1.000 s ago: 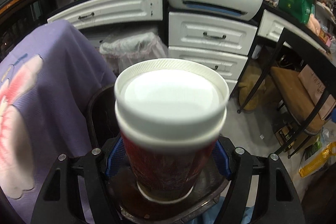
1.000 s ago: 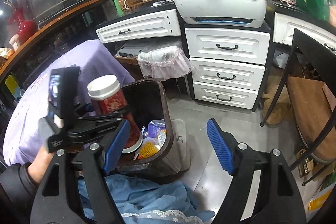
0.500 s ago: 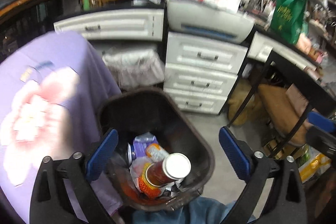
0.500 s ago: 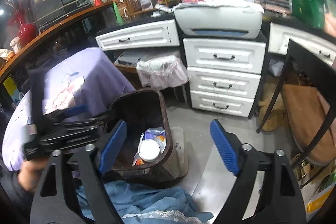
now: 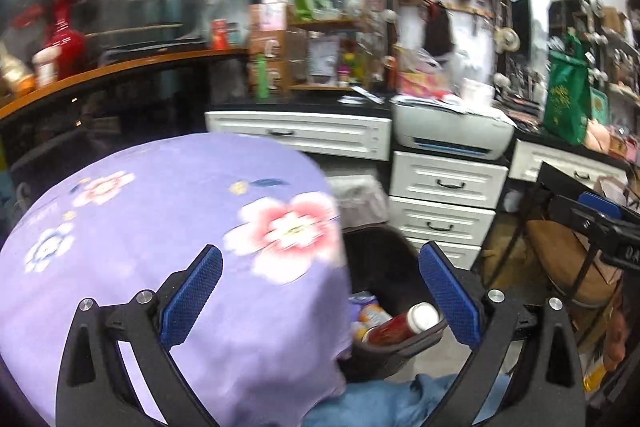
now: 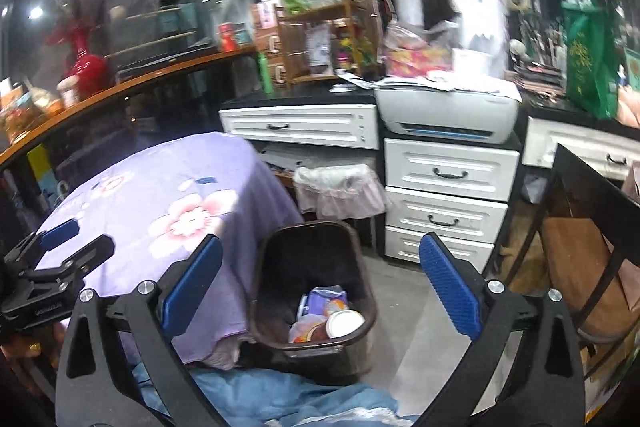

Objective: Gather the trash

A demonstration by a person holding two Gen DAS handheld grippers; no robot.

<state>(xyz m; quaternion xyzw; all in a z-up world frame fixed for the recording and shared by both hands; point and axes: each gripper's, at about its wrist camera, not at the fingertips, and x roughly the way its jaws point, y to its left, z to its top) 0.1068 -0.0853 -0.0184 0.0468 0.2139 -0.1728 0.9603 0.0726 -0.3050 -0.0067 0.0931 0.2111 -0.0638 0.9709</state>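
Purple tablecloth (image 5: 168, 227) hides the bin (image 6: 352, 341) (cup (image 6: 344, 323) inside) at four o'clock; left gripper (image 5: 320, 299) and right gripper (image 6: 320, 291) hang spread, empty.

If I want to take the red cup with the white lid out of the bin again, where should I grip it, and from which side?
Grip the red cup just under its white lid, coming straight down from above. It lies tilted in the dark bin, lid end highest and facing up, while its base is buried among wrappers. The bin walls probably block any sideways approach.
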